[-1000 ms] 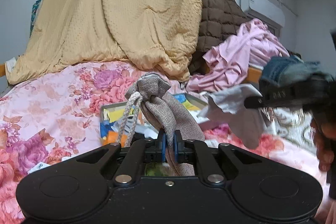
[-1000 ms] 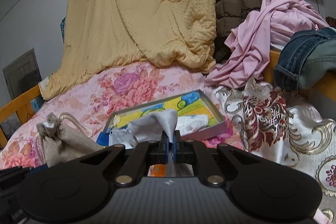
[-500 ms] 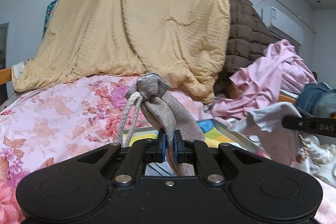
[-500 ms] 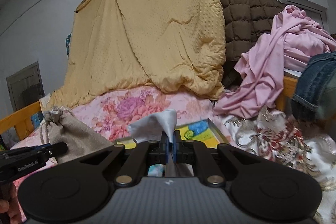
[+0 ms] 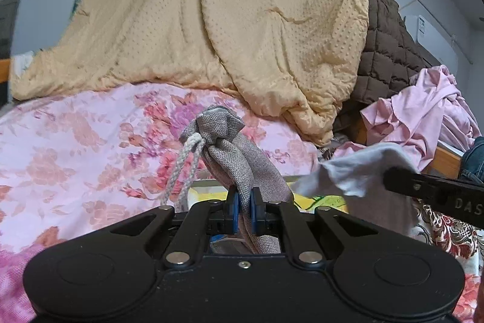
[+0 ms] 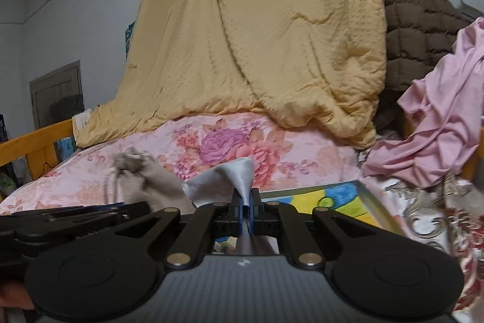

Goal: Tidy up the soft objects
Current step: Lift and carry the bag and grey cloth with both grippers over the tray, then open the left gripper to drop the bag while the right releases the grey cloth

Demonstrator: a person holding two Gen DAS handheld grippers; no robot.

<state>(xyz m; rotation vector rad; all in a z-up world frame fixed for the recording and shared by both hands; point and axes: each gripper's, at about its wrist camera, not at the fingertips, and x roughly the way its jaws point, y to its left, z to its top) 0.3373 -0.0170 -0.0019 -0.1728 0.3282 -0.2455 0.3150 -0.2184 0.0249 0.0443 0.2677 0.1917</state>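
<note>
My left gripper [image 5: 243,211] is shut on a grey woven drawstring pouch [image 5: 233,153] whose tied neck and white cord [image 5: 184,168] stick up past the blue pads. My right gripper [image 6: 245,212] is shut on a thin white cloth [image 6: 230,180] that folds over to the left above the pads. In the left wrist view the white cloth [image 5: 357,171] hangs at the right from the other gripper. In the right wrist view the pouch [image 6: 142,177] shows blurred at the lower left. Both are held above a flat tray with a yellow and blue picture [image 6: 332,199].
A pink floral bedspread [image 5: 75,135] covers the bed. A yellow quilt [image 5: 230,20] hangs at the back, with a brown quilted coat [image 5: 390,56] and pink clothes [image 6: 438,123] to its right. A wooden bed rail [image 6: 33,141] stands at the left.
Both grippers have moved leftward over the bed with their loads still held. The tray has slid lower and to the right in both views, and the jeans have left the right wrist view.
</note>
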